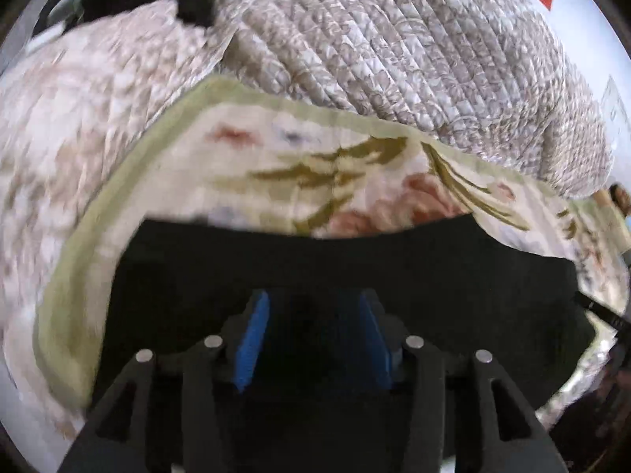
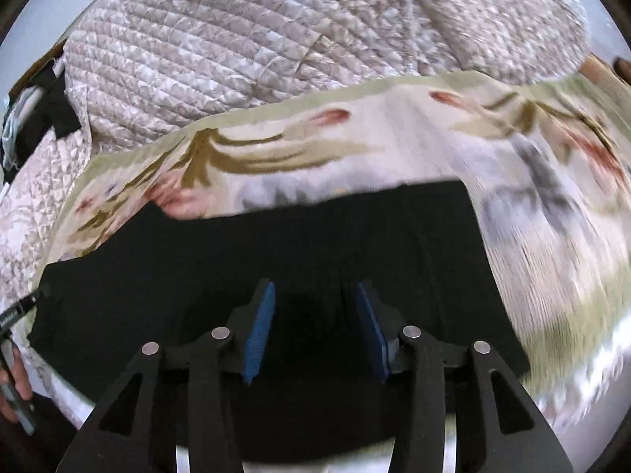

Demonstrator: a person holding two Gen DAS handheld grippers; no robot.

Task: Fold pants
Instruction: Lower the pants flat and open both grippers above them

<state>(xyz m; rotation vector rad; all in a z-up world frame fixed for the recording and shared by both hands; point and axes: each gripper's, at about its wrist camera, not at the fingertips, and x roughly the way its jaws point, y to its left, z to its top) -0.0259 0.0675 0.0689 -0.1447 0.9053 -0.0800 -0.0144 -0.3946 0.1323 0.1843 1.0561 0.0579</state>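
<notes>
One pair of pants (image 1: 335, 268) lies crosswise.

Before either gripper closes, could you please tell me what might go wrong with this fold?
1. Both views are motion-blurred; closing now could catch an uneven bunch of the black pants.
2. The pants lie on a loose floral cloth; open jaws on the left gripper or right gripper might pinch it too.
3. Black fabric hides its folds, so how many layers sit between the blue pads is hard to judge.
</notes>
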